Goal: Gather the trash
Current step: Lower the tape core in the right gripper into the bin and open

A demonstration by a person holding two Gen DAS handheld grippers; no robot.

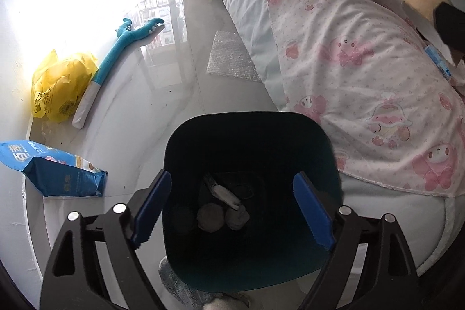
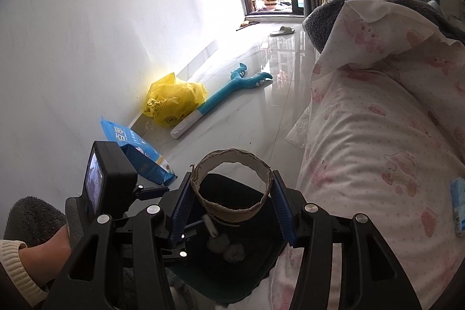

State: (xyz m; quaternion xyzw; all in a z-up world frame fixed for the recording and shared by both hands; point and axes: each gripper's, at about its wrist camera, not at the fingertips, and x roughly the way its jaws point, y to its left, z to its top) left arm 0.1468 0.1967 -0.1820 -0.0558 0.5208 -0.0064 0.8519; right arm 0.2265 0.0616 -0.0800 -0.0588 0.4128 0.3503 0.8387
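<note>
Cardboard ring poised over the bin

A torn brown cardboard ring (image 2: 232, 188) sits above a dark, open trash bin (image 1: 250, 135) on the floor; crumpled paper wads (image 1: 210, 215) lie at its bottom.

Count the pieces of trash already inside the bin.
4: a white stick-like piece, two grey balls, and a darker lump, all on the bin floor; shadow may hide more.

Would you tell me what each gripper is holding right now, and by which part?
The right gripper clamps a cardboard ring across its outer sides, above the bin. The left gripper is open and holds nothing.
</note>
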